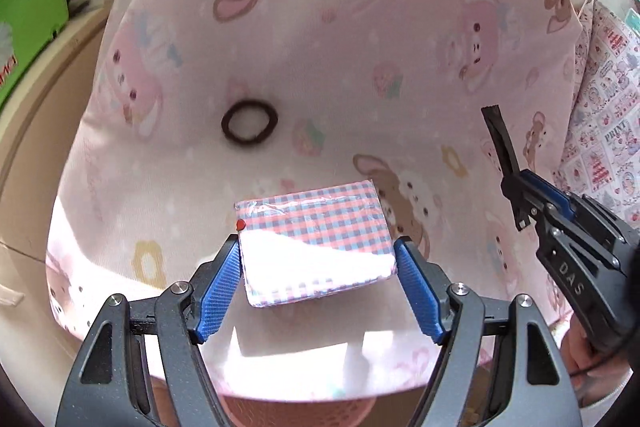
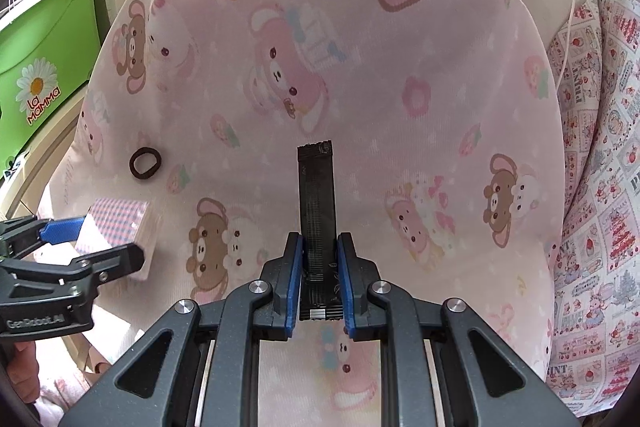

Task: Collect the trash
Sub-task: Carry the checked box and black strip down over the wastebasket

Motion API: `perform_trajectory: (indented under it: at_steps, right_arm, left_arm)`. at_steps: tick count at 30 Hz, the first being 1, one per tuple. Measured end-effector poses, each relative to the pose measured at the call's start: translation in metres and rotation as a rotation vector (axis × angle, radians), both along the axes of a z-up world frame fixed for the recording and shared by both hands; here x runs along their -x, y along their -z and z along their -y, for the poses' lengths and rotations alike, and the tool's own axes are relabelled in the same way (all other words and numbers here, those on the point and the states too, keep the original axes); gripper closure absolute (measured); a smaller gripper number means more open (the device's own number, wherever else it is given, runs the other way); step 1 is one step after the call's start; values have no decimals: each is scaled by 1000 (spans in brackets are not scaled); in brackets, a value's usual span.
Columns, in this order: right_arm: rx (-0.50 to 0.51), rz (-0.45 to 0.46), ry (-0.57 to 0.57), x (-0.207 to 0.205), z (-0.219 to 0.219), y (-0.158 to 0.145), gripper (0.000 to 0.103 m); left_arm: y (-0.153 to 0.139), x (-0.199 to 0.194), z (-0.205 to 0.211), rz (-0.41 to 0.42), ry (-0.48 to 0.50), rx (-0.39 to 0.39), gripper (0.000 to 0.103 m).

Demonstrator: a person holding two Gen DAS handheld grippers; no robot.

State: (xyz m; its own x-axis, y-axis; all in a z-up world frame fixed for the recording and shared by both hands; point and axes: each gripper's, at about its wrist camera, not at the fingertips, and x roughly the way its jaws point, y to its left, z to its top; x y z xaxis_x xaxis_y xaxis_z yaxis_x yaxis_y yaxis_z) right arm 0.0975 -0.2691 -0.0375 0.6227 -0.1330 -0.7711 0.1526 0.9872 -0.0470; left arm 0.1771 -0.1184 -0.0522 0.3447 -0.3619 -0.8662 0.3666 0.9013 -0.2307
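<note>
Pink cartoon-bear cloth [image 1: 340, 39] over surface, green bin [image 2: 44, 39] off to left. Checked pink-blue tissue pack [image 1: 316, 223], plastic-wrapped w/ red dot, clamped between blue pads of left gripper [image 1: 318, 267], angled steeply down. Right gripper [image 2: 319, 267] clenched on black flat wrapper strip [image 2: 317, 203], upright, also angled down. Dark hair tie [image 1: 249, 122] lying on cloth beyond pack.
</note>
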Motion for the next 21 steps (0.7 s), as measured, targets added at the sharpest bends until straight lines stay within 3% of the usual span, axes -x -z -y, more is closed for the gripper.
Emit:
perform_trajectory:
  at_steps: [7, 13, 16, 21]
  right_arm:
    - [18, -11, -30, 0, -3, 5, 84]
    - [9, 5, -41, 3, -3, 3, 84]
    - [-22, 34, -53, 8, -3, -3, 84]
    - [-163, 81, -114, 18, 2, -17, 84]
  left_arm:
    - [1, 13, -22, -5, 31, -15, 29]
    - [-7, 27, -39, 60, 2, -29, 29]
    - [-17, 28, -56, 83, -14, 20, 29]
    - [-31, 29, -72, 49, 22, 183, 29]
